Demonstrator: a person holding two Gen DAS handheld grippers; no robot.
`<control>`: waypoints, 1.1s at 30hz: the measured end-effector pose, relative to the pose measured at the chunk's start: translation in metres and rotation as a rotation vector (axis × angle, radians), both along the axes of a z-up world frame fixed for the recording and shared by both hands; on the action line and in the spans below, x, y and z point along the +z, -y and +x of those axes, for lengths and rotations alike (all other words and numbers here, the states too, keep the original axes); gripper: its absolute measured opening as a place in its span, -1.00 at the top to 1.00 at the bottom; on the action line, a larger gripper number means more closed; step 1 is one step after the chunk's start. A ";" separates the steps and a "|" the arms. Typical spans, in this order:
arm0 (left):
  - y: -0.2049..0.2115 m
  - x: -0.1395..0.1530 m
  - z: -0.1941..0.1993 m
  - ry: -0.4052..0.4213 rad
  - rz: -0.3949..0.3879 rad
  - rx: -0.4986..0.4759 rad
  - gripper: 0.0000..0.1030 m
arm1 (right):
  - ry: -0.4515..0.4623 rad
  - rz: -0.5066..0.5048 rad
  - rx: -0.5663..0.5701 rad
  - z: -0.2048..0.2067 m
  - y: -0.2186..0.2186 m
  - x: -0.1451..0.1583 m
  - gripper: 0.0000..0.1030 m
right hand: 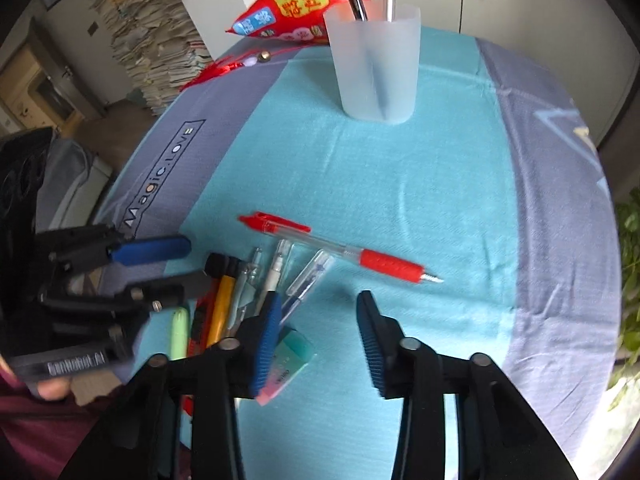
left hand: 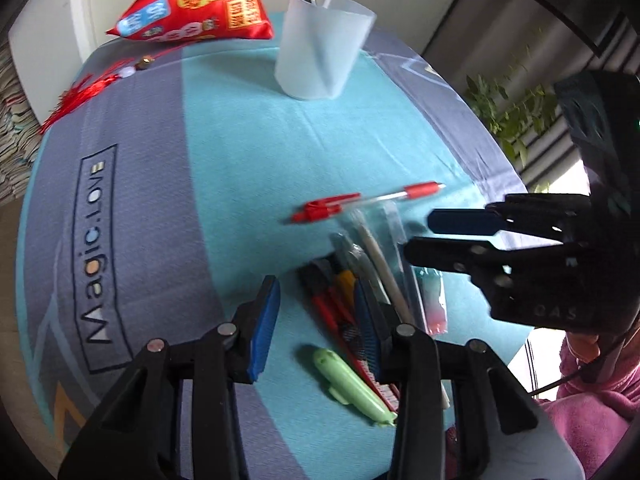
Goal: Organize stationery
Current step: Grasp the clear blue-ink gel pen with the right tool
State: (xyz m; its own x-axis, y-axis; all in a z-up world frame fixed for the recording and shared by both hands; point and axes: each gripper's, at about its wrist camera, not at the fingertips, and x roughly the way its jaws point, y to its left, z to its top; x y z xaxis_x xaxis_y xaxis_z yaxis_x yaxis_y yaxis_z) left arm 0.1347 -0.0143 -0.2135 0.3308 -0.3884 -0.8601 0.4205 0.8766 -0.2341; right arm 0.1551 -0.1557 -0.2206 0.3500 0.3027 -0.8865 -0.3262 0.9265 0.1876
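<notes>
**Pens heaped on the blue cloth, both grippers poised above them**

A loose heap of pens and markers (right hand: 240, 292), some in clear sleeves, lies on the near side of the turquoise and grey tablecloth (right hand: 400, 184). A clear ballpoint pen with a red grip and red clip (right hand: 340, 250) lies apart from the heap on its far side, slanting across the cloth. A pale green rounded pen (left hand: 352, 388) rests at the heap's near edge, and a mint and pink eraser packet (right hand: 288, 360) lies just beside the heap.

The left gripper (left hand: 320, 320) hangs over the heap, its blue-padded fingers apart with nothing pressed between them; one pad stands over the pens, the other over bare cloth. The right gripper (right hand: 320, 340) hovers just beside it, fingers likewise apart and empty, one pad above the eraser packet.

Farther back stands a frosted translucent plastic cup (right hand: 376, 64), upright, already holding two pens. Behind it sits a red pyramid-shaped fabric ornament with a tassel (left hand: 200, 4).
</notes>
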 end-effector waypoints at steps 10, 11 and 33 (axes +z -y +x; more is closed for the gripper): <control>0.006 -0.007 0.005 -0.035 -0.007 -0.017 0.40 | -0.047 0.019 -0.079 0.019 -0.008 -0.008 0.27; 0.005 -0.007 0.006 -0.039 -0.011 -0.012 0.40 | -0.038 0.001 -0.073 0.020 -0.012 -0.008 0.42; -0.015 -0.001 0.029 0.016 0.008 0.124 0.49 | 0.156 0.118 -0.141 0.006 0.033 0.042 0.80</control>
